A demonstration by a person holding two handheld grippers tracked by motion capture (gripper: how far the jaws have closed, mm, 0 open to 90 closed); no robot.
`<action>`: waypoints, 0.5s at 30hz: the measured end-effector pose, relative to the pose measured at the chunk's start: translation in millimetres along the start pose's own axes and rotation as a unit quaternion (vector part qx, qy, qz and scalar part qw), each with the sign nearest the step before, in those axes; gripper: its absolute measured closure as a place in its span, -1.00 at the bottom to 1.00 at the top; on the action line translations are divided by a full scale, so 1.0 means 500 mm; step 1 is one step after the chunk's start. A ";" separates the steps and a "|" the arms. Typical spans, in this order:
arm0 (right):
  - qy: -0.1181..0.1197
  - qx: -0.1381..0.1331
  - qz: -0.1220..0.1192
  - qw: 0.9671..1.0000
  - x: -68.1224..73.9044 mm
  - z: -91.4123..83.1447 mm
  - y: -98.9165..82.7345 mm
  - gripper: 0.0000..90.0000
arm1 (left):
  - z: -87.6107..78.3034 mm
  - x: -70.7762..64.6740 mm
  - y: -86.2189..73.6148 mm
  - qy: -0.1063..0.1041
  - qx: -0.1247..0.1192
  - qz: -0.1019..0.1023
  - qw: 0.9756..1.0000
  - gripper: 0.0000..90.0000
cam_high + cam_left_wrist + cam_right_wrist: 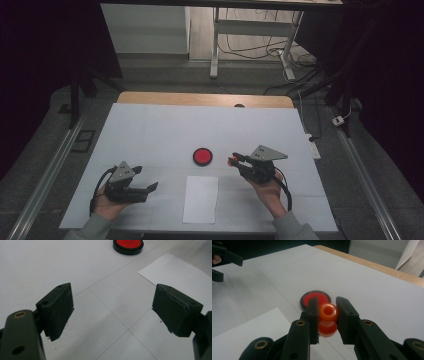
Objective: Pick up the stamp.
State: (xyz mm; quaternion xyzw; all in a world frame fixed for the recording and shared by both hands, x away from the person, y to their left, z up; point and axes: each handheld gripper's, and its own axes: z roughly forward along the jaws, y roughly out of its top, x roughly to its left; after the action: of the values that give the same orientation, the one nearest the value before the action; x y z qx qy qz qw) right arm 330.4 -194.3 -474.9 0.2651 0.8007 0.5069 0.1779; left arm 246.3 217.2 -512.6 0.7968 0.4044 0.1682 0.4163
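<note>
Right gripper (pixel 326 315) fingers clamp an orange bead (pixel 328 312) just above the tabletop (pixel 150 130), beside the red dish (pixel 202 156), likely to drop it in. Left gripper (pixel 112 312) fingers wide, empty, idle near white paper (pixel 201 199).

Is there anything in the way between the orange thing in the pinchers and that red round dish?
Nothing visible is. The right gripper has its jaws shut on the orange spool, held above the table. The red dish sits just beyond it with bare table between them. The white paper lies off to the side.
</note>
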 end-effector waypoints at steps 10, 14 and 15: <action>0.009 -0.007 0.003 1.000 0.007 -0.002 0.006 0.60 | 0.002 0.000 0.000 -0.001 0.002 0.001 1.000 -0.61; 0.014 -0.010 0.007 1.000 0.013 -0.002 0.008 0.60 | 0.002 0.000 0.000 -0.001 0.001 0.001 1.000 -0.61; 0.014 -0.010 0.007 1.000 0.013 -0.002 0.008 0.60 | 0.002 0.000 0.000 -0.001 0.001 0.001 1.000 -0.61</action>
State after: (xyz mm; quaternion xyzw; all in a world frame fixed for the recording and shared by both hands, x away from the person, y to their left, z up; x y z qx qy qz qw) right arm 325.7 -189.6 -470.9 0.2613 0.7960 0.5202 0.1657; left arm 246.9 216.5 -513.2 0.7979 0.4034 0.1671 0.4155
